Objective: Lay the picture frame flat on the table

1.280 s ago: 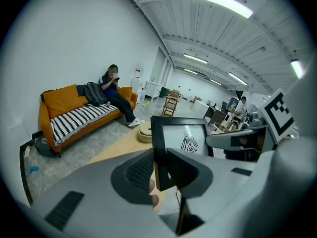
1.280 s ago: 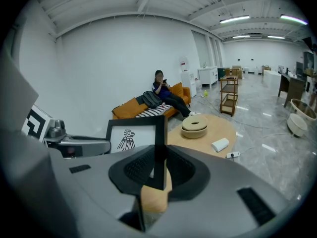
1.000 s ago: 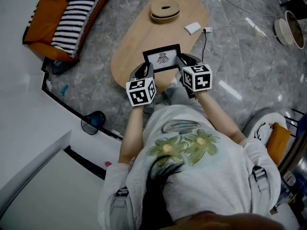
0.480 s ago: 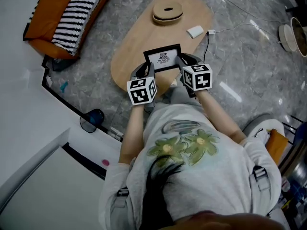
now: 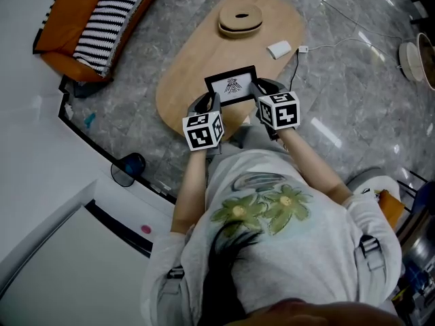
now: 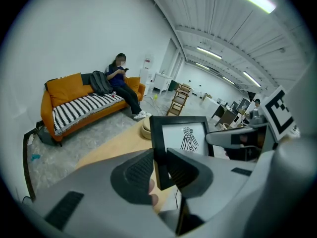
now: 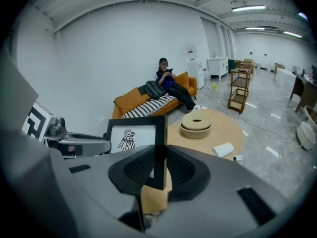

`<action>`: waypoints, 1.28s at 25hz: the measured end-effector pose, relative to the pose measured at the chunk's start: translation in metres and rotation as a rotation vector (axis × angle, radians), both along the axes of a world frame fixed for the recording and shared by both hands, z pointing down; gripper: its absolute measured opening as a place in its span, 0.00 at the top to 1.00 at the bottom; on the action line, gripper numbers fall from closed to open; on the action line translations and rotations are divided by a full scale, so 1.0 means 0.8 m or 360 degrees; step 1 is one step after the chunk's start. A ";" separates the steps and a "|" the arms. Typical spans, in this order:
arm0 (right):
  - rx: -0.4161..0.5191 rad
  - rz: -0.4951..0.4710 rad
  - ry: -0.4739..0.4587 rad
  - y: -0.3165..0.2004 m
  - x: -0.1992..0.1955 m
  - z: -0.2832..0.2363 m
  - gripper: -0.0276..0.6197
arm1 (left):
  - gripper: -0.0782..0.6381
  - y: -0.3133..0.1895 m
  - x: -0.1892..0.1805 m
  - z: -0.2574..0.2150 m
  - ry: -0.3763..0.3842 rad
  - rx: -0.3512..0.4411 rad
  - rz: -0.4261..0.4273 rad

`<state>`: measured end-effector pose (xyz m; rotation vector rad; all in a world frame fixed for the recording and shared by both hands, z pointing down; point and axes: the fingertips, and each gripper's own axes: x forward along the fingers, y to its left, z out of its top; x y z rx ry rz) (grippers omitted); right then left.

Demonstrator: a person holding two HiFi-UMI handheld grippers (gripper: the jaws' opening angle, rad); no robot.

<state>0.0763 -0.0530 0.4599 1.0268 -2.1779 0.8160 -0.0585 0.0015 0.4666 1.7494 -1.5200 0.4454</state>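
At the near end of the oval wooden table [image 5: 197, 53], seen from the head view, the picture frame [image 5: 232, 85] stands upright with its bird print facing me. My left gripper [image 5: 207, 102] is on its left edge and my right gripper [image 5: 262, 89] is on its right edge. Compared with a second ago, almost nothing has changed. The frame is just as upright and in the same spot, and both grippers sit where they were. Only the view itself has drifted a little. A round wooden dish [image 5: 240, 20] and a small white block [image 5: 279, 49] lie well apart at the far end.

In the left gripper view, my two ribbed pads are clamped on the frame's black left border, one pad on the front and one behind.

In the right gripper view, my pads pinch the right border in the same way, with the frame edge-on between them. I cannot tell whether its bottom edge rests on the table.

I judge that tipping the frame down has not begun, so the whole laying-flat move is still ahead.
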 end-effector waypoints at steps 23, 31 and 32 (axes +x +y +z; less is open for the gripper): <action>-0.0212 -0.0079 0.0049 -0.019 0.001 0.082 0.83 | 0.76 -0.013 0.005 0.078 0.0048 -0.0231 -0.0033; -0.0269 -0.0122 0.0092 -0.021 0.003 0.116 0.83 | 0.76 -0.010 0.008 0.114 0.0070 -0.0309 -0.0081; -0.0276 -0.0126 0.0094 -0.021 0.002 0.119 0.83 | 0.76 -0.009 0.008 0.118 0.0072 -0.0319 -0.0085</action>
